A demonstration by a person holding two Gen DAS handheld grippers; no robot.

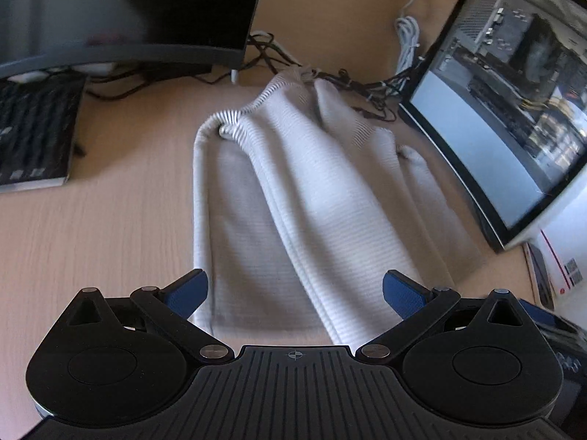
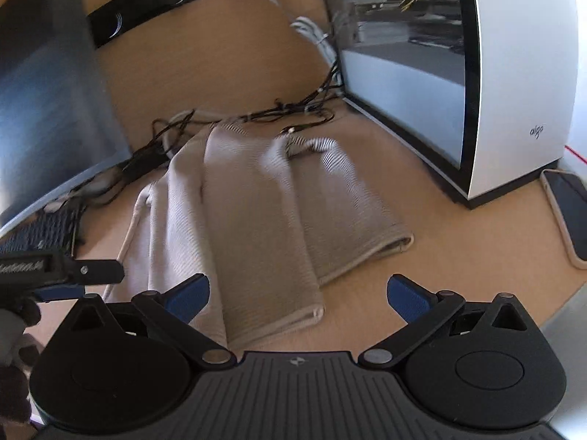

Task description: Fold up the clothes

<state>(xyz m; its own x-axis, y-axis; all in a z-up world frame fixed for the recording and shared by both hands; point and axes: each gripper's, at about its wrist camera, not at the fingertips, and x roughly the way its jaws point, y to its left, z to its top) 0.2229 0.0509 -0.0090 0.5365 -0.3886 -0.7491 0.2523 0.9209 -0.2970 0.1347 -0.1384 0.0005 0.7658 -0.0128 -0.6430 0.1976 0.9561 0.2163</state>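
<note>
A pale ribbed knit garment lies on the wooden desk, folded lengthwise into overlapping panels, its collar end toward the cables at the back. It also shows in the right wrist view with its hem edges nearest me. My left gripper is open and empty, hovering above the garment's near edge. My right gripper is open and empty over the near hem. The left gripper's body shows at the left edge of the right wrist view.
A dark monitor and a keyboard stand at the back left. A white glass-sided computer case stands at the right. Tangled black cables lie behind the garment. A phone lies at the right.
</note>
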